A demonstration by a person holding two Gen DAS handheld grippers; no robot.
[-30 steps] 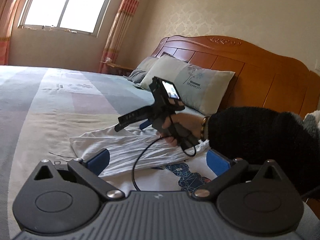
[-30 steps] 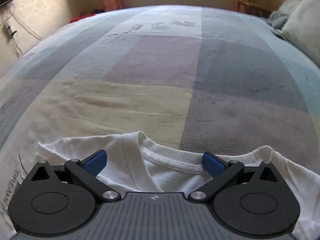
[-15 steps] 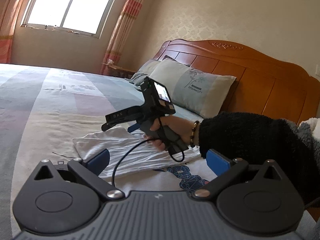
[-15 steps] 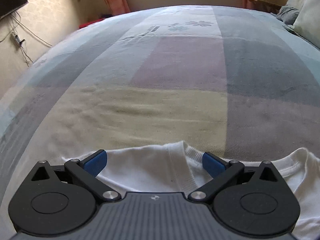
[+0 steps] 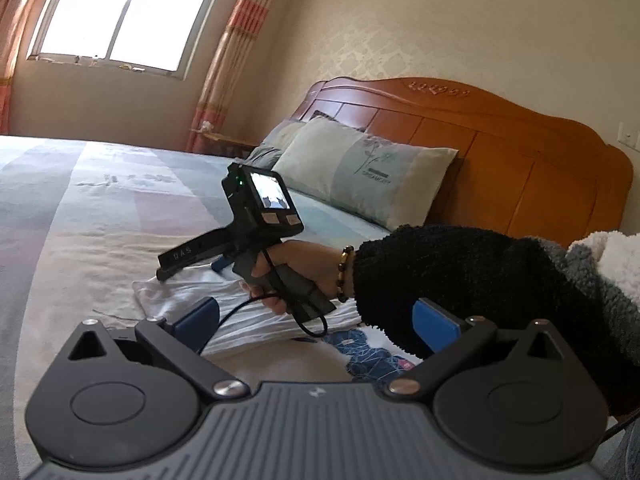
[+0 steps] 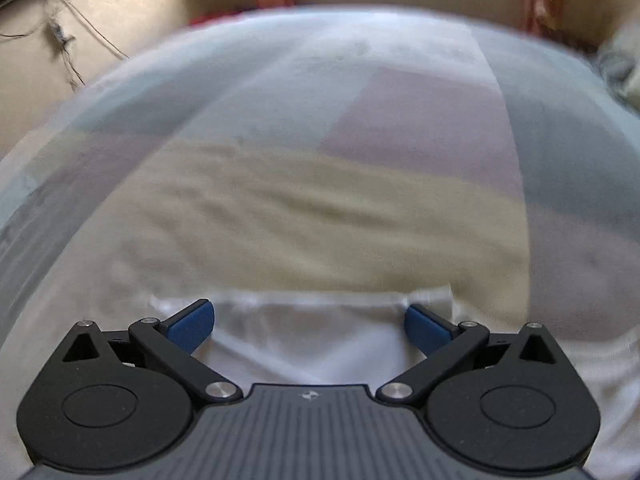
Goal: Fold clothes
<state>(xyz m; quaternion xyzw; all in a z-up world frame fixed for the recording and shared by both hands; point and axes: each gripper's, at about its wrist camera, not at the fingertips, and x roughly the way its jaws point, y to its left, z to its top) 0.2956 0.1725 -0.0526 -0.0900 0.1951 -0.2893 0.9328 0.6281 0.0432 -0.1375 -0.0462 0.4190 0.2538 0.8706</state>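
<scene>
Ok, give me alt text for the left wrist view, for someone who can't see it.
A hand in a black sleeve holds the right hand-held gripper just above a white T-shirt with a blue print, spread on a bed. The left hand-held gripper frames the foreground, open and empty. Behind are pillows, a wooden headboard and a bright window.

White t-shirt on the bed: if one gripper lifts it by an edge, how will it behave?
The white t-shirt lies wrinkled and partly folded on the bedspread, so it is probably floppy and will drape rather than hold shape. The thin fabric looks light. Folded layers may slide apart, since only one edge would be pinched.
</scene>
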